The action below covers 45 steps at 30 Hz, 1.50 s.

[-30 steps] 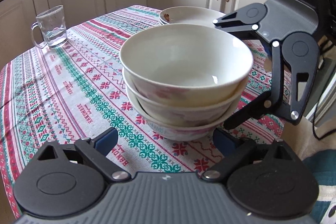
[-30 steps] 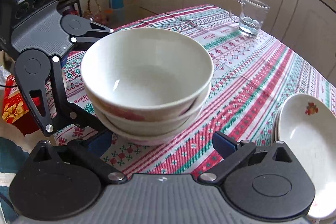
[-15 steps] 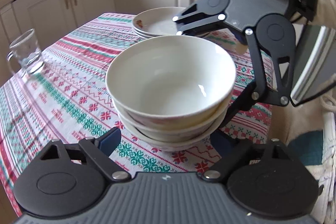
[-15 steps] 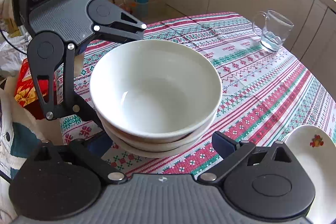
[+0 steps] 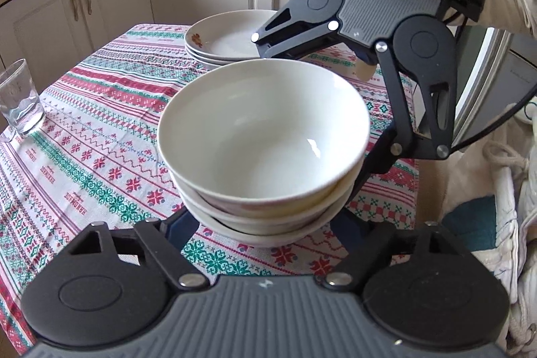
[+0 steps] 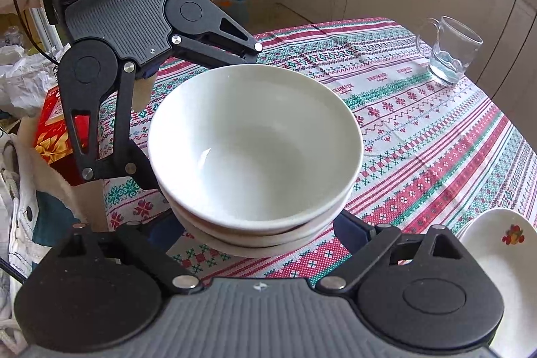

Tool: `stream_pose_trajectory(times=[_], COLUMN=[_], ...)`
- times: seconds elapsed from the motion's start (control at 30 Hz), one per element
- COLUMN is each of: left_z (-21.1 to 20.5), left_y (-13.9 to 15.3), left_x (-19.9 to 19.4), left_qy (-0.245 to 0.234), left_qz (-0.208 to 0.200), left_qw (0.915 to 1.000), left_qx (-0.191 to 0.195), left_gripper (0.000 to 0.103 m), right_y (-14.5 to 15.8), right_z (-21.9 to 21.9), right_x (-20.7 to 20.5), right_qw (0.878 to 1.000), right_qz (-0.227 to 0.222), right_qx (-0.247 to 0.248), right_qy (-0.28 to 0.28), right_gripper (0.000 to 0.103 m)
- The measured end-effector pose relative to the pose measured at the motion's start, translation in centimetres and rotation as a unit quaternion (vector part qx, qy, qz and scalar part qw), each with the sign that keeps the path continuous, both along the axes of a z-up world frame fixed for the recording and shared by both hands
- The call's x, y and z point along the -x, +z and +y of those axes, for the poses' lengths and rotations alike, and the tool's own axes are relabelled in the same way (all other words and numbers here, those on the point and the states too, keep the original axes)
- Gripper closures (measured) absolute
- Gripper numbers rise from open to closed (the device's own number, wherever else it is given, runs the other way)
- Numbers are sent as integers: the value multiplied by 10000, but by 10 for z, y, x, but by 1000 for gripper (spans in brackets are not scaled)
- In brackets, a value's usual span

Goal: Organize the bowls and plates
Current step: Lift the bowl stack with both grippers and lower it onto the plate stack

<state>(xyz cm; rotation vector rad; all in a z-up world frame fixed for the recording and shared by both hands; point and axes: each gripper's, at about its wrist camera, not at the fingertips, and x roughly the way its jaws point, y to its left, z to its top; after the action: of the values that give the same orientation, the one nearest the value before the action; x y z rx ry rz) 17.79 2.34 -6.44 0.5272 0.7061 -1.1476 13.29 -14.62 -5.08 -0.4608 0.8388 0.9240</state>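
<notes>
Both tools closing on the bowl stack

Left tool [image 5: 265,234] and right tool [image 6: 265,234] face each other across a stack of 3 bowls [image 5: 265,136], their jaws just closing in on its lowest bowl; whether the pads press it yet I cannot tell. To do this well, both should probably seat low and evenly on opposite sides before lifting, keeping the stack level so the upper bowls don't slide. The stack stands on the table [image 5: 84,156] between each tool's fingers; the plates [image 5: 225,39] lie just beyond the left tool's stack, near the right tool's right side.
</notes>
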Motion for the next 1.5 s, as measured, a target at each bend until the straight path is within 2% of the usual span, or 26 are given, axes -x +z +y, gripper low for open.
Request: stream_pose_trajectory(times=[0.1,0.47,1.1,1.5], left_z=[0,1,-2,-33], left_y=[-1,0,2,32], left_x=[-5,-13,-12,-16], left_qy=[-89,-423,-377,-399], left_qz=[28,113,124,-50], left_qw=[10000,9990,9992,9992], left_qx=[8,-8,-35,57], left_gripper=[19,19,19,19], right_y=[0,-1,0,29], right_z=[0,1,1,-32], right_x=[-2,-5,-6,-5], right_qw=[9999,9996,9996,9999], right_qz=[99,129,177,0], right_qx=[-27,25,27,-19], right_qy=[60,249,212,147], right_gripper=[12,11,11,11])
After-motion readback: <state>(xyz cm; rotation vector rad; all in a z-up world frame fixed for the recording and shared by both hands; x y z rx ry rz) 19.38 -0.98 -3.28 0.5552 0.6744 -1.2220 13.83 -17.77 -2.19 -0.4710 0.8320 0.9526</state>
